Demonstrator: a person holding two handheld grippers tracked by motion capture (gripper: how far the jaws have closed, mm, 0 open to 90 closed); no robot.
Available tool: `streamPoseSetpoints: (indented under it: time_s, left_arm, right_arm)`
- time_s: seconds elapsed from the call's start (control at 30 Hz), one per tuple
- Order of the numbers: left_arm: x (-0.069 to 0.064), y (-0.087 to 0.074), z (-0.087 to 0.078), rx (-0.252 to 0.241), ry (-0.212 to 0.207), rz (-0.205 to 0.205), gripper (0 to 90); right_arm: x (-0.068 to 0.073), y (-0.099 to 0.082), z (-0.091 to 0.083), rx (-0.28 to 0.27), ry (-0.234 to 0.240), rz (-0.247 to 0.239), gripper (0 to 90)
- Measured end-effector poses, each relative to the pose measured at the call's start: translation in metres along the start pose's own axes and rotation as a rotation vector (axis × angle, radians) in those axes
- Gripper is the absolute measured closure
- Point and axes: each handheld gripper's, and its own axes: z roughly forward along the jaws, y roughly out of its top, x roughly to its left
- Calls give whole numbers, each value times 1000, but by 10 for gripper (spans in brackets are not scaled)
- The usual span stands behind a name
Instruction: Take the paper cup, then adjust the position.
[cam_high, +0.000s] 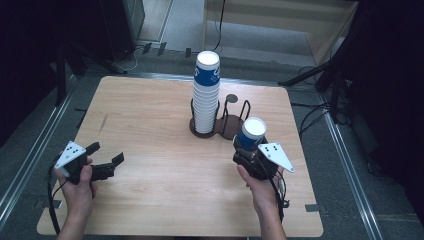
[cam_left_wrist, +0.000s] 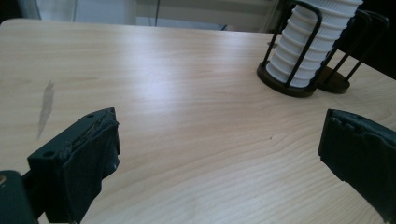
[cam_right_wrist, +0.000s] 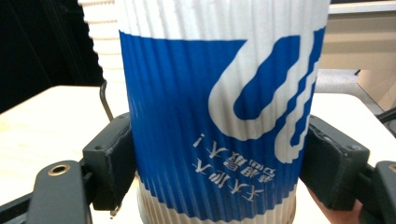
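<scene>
Blue-and-white ribbing looms closest in the right gripper view: a paper cup (cam_right_wrist: 215, 121) with a white swirl and upside-down printed characters sits between the two black jaws, whose pads press on its left and right sides. From the high view the same cup (cam_high: 249, 134) stands inverted, white base up, clamped in the right gripper (cam_high: 248, 150) at the right side of the counter (cam_high: 160, 200), just in front of the wire cup holder (cam_high: 235, 120). The person's right hand (cam_high: 260, 187) carries that gripper from below, its grey three-cornered plate tilted toward the counter's right edge.

Behind it, a tall stack of cups (cam_high: 206, 95) fills the holder's left ring — white ribbed sides with a blue-banded cup on top — while the holder's right ring stands without a cup. The left gripper view shows the lower part of that stack (cam_left_wrist: 310, 51) inside the dark wire uprights, well apart from the jaws.

The left gripper (cam_high: 107, 159) is at the counter's left side in the person's left hand (cam_high: 80, 187); its jaws stand wide with bare wood between them — nothing held. A faint grey smear (cam_left_wrist: 45, 107) marks the wood beyond its left jaw.
</scene>
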Motion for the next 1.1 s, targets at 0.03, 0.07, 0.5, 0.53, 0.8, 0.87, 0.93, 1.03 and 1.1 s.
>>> streamPoseSetpoints:
  time_s: [0.03,0.07,0.5,0.53,0.8,0.87,0.93,1.03,1.1]
  left_arm:
    - [-4,4,3,-2,-8,16,0]
    - [-7,6,4,0,-15,26,0]
    - [-44,19,25,60,-212,100,0]
    - [-50,20,26,68,-215,116,0]
    - [-72,30,25,64,-270,141,0]
    - [-75,29,27,81,-267,152,0]
    - [-77,27,30,101,-275,154,0]
    - [-79,26,32,107,-294,154,0]
    - [-80,27,32,106,-299,148,0]
  right_arm:
    - [1,-2,1,4,3,-3,206]
    - [2,-4,2,11,2,-5,206]
    - [24,-26,12,51,46,-62,205]
    - [26,-27,12,54,53,-63,205]
    - [46,-42,18,96,67,-143,204]
    - [49,-45,18,91,74,-161,204]
    - [54,-47,19,97,73,-185,203]
    - [62,-48,19,93,74,-214,202]
    - [67,-49,19,86,74,-249,202]
